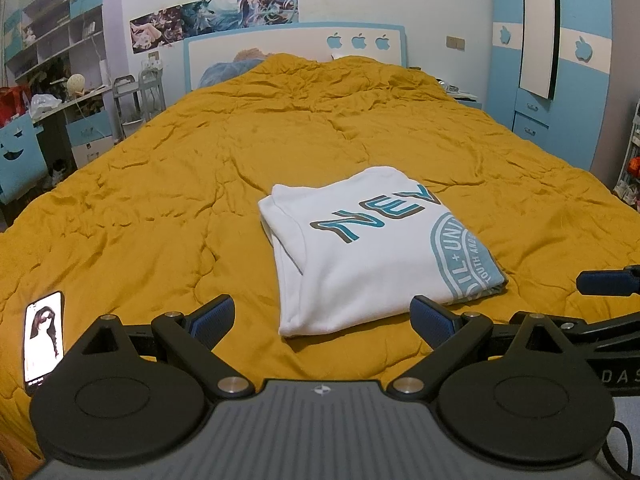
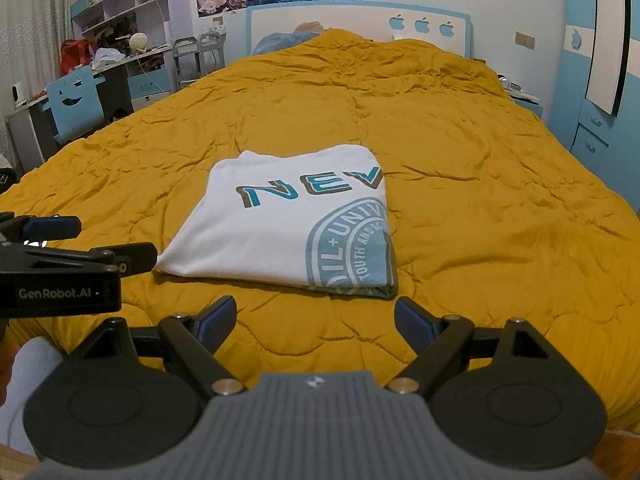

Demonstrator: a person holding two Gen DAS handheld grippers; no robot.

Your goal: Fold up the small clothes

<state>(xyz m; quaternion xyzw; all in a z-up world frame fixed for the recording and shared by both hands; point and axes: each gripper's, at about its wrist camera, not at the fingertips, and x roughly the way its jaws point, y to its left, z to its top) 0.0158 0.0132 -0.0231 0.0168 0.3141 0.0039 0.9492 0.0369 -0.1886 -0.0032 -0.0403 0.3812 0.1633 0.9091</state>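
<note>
A white T-shirt (image 1: 372,252) with teal lettering and a round teal print lies folded into a neat rectangle on the mustard quilt (image 1: 200,160); the right wrist view shows the same T-shirt (image 2: 288,224). My left gripper (image 1: 322,322) hovers just short of its near edge, open, with nothing between its blue pads. My right gripper (image 2: 316,320) is also open and empty, a little back from the shirt's near right corner. The left gripper's body (image 2: 60,272) shows at the left of the right wrist view, and a right gripper finger (image 1: 608,282) pokes in at the right of the left wrist view.
A phone (image 1: 43,340) with a lit screen lies on the quilt at the near left. A headboard (image 1: 296,52) stands at the far end, a desk with shelves (image 2: 120,40) to the left, a blue wardrobe (image 1: 560,60) to the right. A light trouser leg (image 2: 24,392) shows low left.
</note>
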